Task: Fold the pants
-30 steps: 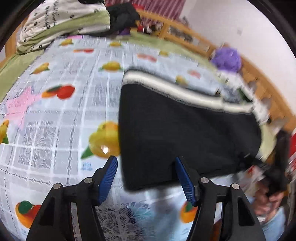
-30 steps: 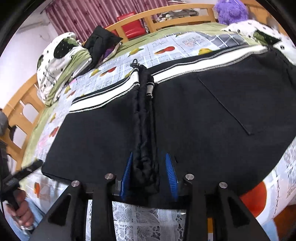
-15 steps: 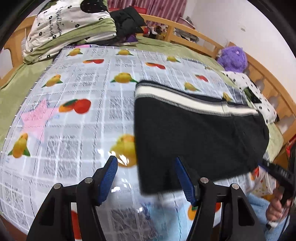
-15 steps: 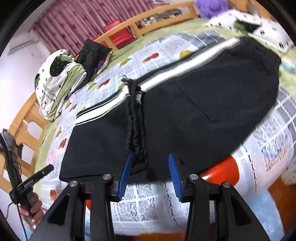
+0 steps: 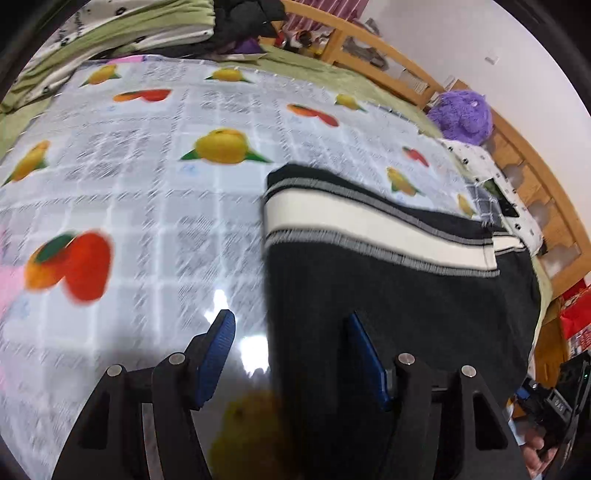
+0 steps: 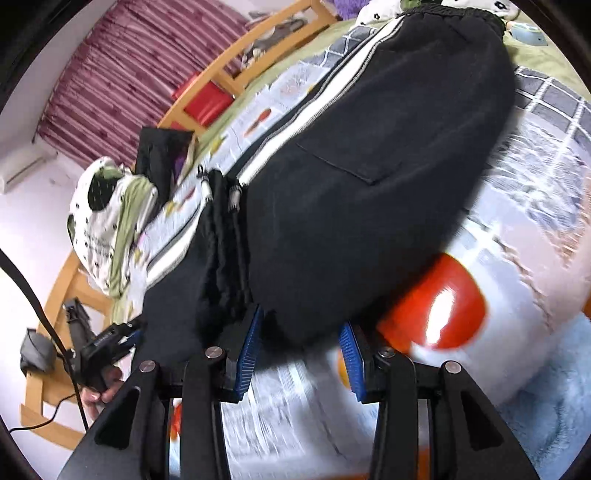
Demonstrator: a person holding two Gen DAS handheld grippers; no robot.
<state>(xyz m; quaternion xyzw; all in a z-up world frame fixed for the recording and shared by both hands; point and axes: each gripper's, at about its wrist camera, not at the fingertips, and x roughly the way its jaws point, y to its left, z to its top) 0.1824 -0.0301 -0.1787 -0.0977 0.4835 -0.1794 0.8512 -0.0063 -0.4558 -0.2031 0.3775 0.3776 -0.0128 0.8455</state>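
We have the black knit pants with a white side stripe point(image 5: 388, 288) lying on the glossy fruit-print sheet point(image 5: 129, 184) that covers the bed, already doubled over, the braided black drawstring point(image 6: 225, 251) trailing along the middle.

Right gripper point(image 6: 299, 354): a second ago its blue pads sat right around the drawstring at the near hem. Now the jaws stand apart and unclenched, with only the pants' near edge and bare sheet between them; the cord lies just left of the left pad. Released, we judge. The view has also tilted.

Left gripper point(image 5: 291, 354): jaws parted, gripping nothing. It has slid along the sheet (the picture is smeared with motion), so the pants' left edge, which was off toward the right pad half a second ago, now runs between the pads.

What this means: the last fold appears laid down and let go. The left gripper straddling the cuff-side edge suggests the next pinch falls there, to carry that end over toward the waistband point(image 6: 461, 11). Risk: the slick sheet may let the stack slide.
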